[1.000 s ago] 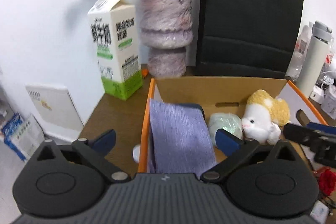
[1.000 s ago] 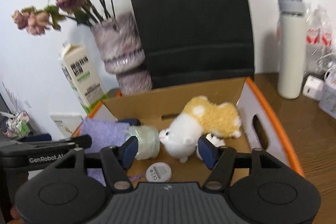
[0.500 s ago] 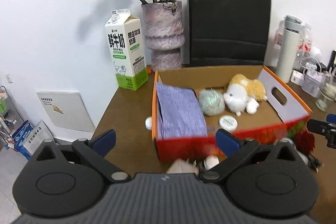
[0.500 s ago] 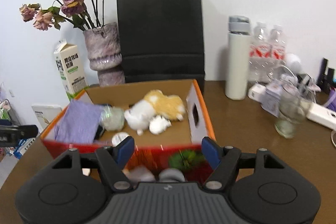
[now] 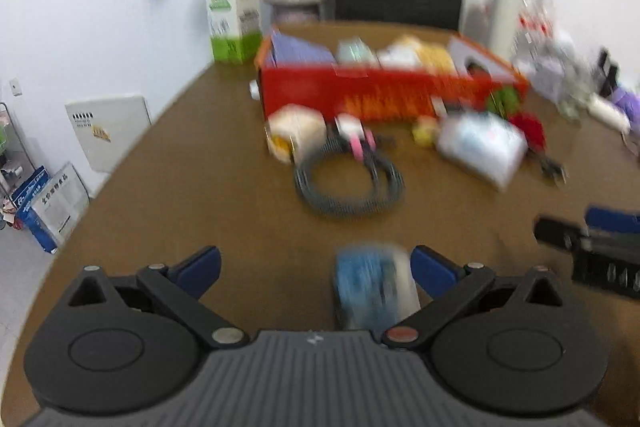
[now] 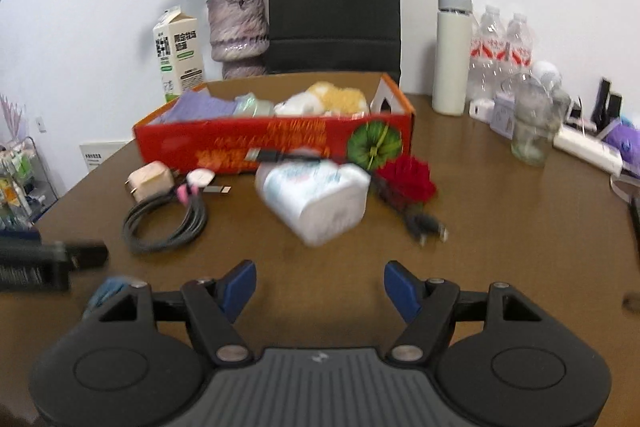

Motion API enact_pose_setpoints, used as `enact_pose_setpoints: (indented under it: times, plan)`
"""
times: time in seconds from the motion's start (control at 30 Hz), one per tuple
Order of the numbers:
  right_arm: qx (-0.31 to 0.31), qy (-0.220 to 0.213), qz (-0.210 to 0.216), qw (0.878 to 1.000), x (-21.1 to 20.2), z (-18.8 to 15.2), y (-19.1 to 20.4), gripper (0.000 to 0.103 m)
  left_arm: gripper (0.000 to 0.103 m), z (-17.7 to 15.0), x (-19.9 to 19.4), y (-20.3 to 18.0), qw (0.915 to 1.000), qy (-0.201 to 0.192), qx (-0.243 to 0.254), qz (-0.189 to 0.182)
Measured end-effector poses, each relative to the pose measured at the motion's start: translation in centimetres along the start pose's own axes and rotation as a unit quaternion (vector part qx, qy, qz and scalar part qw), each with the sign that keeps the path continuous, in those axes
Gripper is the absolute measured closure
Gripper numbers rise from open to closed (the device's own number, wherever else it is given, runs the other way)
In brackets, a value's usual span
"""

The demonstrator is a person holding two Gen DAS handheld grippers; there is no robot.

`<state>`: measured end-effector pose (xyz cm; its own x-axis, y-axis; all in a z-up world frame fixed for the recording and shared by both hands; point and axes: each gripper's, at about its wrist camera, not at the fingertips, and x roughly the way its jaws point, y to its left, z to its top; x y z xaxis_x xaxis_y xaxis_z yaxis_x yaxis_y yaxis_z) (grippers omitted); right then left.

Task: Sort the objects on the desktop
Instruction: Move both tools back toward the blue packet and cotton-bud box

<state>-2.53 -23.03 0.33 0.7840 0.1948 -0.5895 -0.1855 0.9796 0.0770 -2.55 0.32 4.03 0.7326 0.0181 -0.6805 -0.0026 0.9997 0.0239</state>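
Your left tongs (image 5: pixel 314 269) are spread wide and hold nothing; a blurred blue packet (image 5: pixel 374 285) lies on the brown bench (image 5: pixel 180 187) between the tips, toward the right one. Your right tongs (image 6: pixel 320 285) also gape wide, empty. At twelve o'clock from them sits a white tissue pack (image 6: pixel 316 201), a coiled grey cable (image 6: pixel 164 223) at ten o'clock, and a red box (image 6: pixel 276 139) behind, holding a plush toy (image 6: pixel 332 101).
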Motion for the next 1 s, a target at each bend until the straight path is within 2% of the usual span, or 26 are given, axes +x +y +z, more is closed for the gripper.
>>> enact_pose_setpoints:
  times: [0.1,0.23,0.33,0.47,0.6,0.67,0.73,0.87,1.0]
  plan:
    - [0.014,-0.001,0.018,1.0,-1.4,-2.5,0.7,0.033,0.0,-2.7,-1.1,-0.6,0.9999,0.011,0.004,0.006]
    - [0.0,-0.012,0.005,1.0,-3.3,-5.3,2.0,0.033,0.0,-5.0,-2.6,-0.9,0.9999,0.016,-0.001,0.005]
    - [0.006,-0.013,0.007,1.0,-3.9,-6.2,1.9,0.033,0.0,-5.1,-3.1,-0.9,0.9999,0.004,0.006,-0.01]
    - [0.009,-0.007,-0.002,1.0,-3.7,-6.1,1.5,0.033,0.003,-4.5,-2.5,-1.4,0.9999,-0.003,0.015,-0.005]
    - [0.007,-0.008,-0.001,1.0,-3.2,-5.5,0.7,0.033,0.007,-3.7,-1.1,-1.7,0.9998,-0.014,0.013,-0.007]
    - [-0.001,-0.008,-0.003,1.0,-2.7,-4.8,0.1,0.031,0.018,-3.4,-0.3,-1.9,0.9997,-0.016,0.02,-0.002]
    - [-0.028,0.002,-0.006,1.0,-1.6,-3.9,-0.3,0.029,0.023,-3.0,0.4,-2.0,0.9996,-0.017,0.024,-0.004]
    - [-0.056,-0.004,-0.013,0.998,1.2,-1.4,-1.1,0.029,0.023,-2.2,1.4,-1.7,0.9997,-0.014,0.013,-0.012]
    - [-0.043,-0.016,0.028,0.999,4.1,2.4,-1.6,0.028,0.023,-1.5,2.3,-1.2,0.9998,-0.014,-0.005,-0.013]
